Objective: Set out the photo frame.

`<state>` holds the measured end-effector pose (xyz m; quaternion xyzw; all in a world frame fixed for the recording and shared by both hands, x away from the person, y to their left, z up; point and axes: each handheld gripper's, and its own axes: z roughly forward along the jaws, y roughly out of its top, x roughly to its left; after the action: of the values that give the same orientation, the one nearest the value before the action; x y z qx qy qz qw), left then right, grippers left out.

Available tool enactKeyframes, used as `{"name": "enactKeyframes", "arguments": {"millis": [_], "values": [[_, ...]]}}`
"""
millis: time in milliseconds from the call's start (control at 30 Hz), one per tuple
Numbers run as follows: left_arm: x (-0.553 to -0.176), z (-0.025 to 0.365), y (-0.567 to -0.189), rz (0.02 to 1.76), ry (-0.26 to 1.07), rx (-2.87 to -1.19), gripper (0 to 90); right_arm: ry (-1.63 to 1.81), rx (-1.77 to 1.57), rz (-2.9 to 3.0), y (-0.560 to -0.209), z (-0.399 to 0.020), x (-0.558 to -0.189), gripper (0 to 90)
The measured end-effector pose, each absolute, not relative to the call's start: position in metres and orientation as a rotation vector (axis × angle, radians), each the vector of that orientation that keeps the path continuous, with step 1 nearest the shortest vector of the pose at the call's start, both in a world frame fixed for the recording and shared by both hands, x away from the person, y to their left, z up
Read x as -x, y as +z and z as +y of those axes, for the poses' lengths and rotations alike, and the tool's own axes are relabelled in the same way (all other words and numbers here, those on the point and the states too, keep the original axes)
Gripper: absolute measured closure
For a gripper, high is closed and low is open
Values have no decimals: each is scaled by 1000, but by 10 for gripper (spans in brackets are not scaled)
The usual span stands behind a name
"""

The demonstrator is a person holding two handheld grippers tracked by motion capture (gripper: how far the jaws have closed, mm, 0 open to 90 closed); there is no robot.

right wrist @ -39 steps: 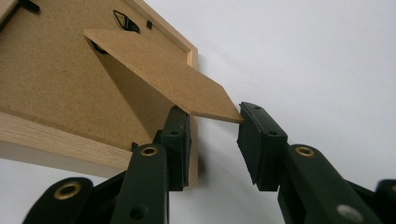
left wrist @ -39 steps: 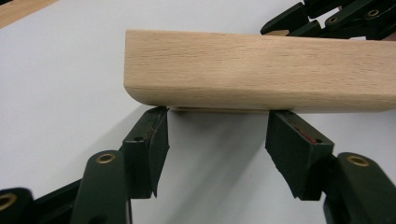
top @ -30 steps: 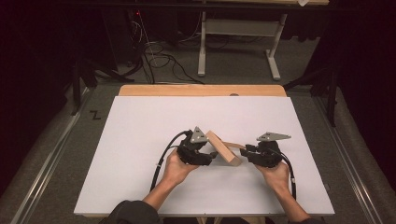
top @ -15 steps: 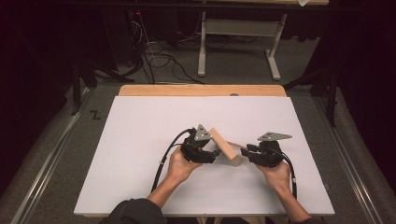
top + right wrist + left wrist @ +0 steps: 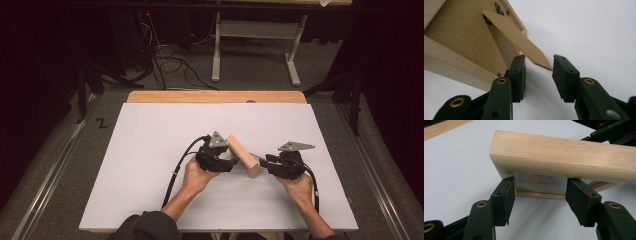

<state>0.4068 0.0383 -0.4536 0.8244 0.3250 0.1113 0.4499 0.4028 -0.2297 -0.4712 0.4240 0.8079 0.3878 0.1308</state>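
A light wooden picture frame stands on edge on the white table, between my two grippers. In the left gripper view its glass front faces me under the thick top rail. My left gripper is open, both pads just in front of the glass near the lower rail; its jaws have just closed a little, with nothing pinched. From the right gripper view I see the frame's fibreboard back and its fold-out stand. My right gripper is open, the stand's tip lying between its pads.
The white table top ends in a bare wooden strip at the far edge. Beyond it are a white desk frame and loose cables on the floor. Black cables trail from both grippers toward the person.
My left hand has shifted a little to the right, closer to the frame's front. The right hand and the frame stay where they were.
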Motion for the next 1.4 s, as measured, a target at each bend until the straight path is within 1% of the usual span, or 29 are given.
{"name": "enactKeyframes", "arguments": {"millis": [567,900,1033,1267,1400], "values": [[-410,32,-453,809,281,-2039,411,1160,-1181,2334,-466,-234,-394,596],[-409,33,-453,809,281,-2045,408,1134,-1058,2344,-458,-230,-374,565],[-409,33,-453,809,282,-2045,408,1138,-1015,2352,-455,-229,-362,526],[-409,32,-453,810,282,-2048,408,1090,-933,2395,-456,-211,-354,397],[-409,33,-453,809,282,-2052,407,1052,-932,2381,-459,-199,-355,379]]}}
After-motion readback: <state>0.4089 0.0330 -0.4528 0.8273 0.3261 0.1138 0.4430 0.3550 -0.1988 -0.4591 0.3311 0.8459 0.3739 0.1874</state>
